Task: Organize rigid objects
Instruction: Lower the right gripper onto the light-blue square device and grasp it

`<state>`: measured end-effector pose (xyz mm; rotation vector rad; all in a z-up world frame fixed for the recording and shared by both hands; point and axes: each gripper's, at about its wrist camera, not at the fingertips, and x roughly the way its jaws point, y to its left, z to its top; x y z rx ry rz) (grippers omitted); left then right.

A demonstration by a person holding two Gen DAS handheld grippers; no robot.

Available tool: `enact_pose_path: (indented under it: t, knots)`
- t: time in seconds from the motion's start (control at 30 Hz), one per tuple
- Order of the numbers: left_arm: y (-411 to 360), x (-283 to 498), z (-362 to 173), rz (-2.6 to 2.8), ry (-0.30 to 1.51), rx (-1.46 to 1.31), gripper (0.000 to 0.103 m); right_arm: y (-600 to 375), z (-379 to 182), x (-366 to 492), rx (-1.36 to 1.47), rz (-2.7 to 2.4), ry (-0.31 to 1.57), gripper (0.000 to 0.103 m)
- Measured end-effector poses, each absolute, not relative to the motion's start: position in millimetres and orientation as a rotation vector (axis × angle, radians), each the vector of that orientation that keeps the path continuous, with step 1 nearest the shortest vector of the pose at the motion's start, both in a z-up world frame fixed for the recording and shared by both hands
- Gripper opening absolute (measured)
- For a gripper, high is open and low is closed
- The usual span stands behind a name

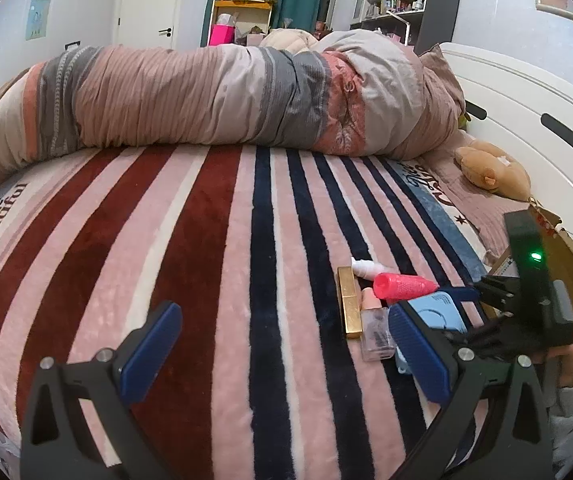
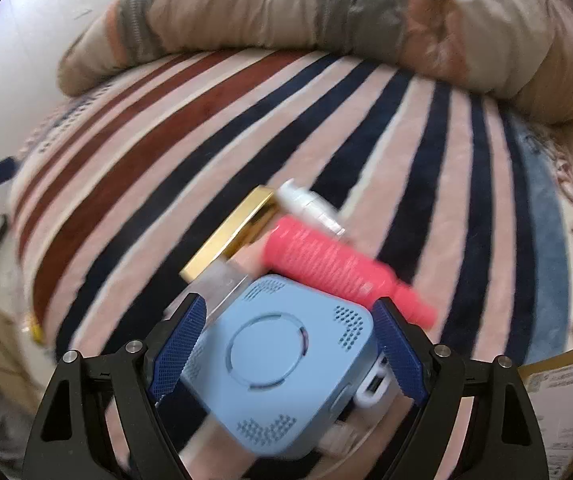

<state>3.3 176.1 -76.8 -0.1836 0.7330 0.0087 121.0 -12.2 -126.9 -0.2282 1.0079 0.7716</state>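
Note:
My right gripper (image 2: 286, 344) is shut on a light blue square box (image 2: 286, 364), one pad against each side. It holds the box low over the striped blanket (image 2: 166, 152), right beside a cluster of a gold bar-shaped box (image 2: 234, 232), a pink tube (image 2: 338, 268), a small white bottle (image 2: 310, 204) and a clear bottle (image 2: 226, 284). In the left wrist view the same cluster lies at the right: gold box (image 1: 349, 304), pink tube (image 1: 402, 286), clear bottle (image 1: 376, 332), blue box (image 1: 434, 312). My left gripper (image 1: 286, 348) stands open and holds nothing, just left of the cluster.
A rolled striped duvet (image 1: 226, 100) lies across the far side of the bed. A plush toy (image 1: 490, 172) rests by the white headboard (image 1: 526, 112). An open cardboard box (image 1: 570, 272) sits at the bed's right edge. Shelves and a door stand behind.

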Motion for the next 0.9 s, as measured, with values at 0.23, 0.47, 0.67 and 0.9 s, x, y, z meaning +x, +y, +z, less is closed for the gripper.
enact_pose_path:
  t: [0.23,0.47,0.67,0.9]
  knots:
    - [175,-2,-76,0.008,0.730,-0.188,0.102,-12,-127,89,-0.261,0.948,1.082,0.083]
    - [178,-11,-79,0.024,0.742,-0.187,0.102,-4,-136,68,-0.369,0.947,1.067,0.083]
    - [180,-15,-82,0.012,0.754,-0.194,0.102,-1,-142,52,-0.441,0.944,1.069,0.085]
    - [178,-20,-93,-0.037,0.791,-0.206,0.102,13,-147,51,-0.483,0.885,1.001,0.084]
